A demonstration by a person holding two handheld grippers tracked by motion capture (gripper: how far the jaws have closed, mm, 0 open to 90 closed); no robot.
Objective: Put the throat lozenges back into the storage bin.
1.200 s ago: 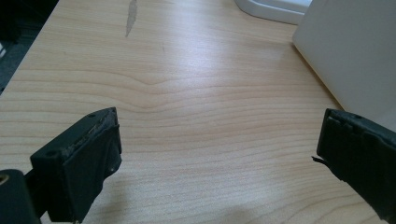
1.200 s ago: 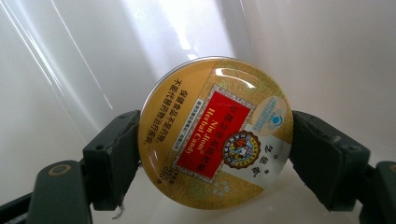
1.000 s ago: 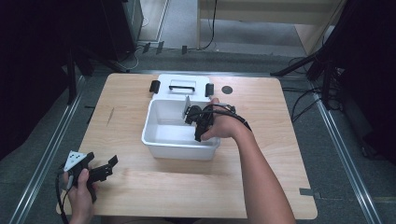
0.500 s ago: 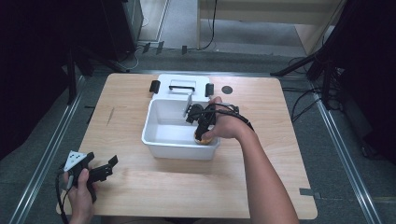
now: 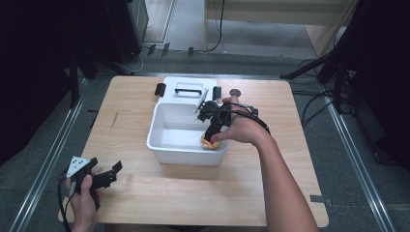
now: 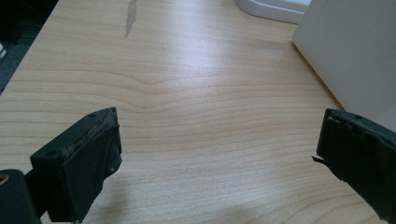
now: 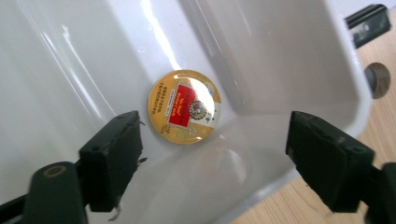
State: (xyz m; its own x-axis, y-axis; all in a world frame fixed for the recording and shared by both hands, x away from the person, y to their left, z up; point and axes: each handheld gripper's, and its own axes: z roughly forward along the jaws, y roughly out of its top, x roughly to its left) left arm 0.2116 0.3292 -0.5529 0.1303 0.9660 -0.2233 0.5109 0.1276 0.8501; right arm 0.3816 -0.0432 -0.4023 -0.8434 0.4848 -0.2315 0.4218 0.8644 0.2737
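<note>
Centre frame, the right gripper [image 5: 213,131], lower in the white bin [image 5: 162,126] than a second ago, hovers spread over a gold tin [image 7: 184,106] (apparently just released), while the left gripper [image 5: 107,177] idles agape, lower left.

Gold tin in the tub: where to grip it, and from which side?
Grip the tin across its round rim, coming straight down from above with the open right gripper. It lies flat, lid up, on the tub floor near a wall, so side approach looks blocked.
</note>
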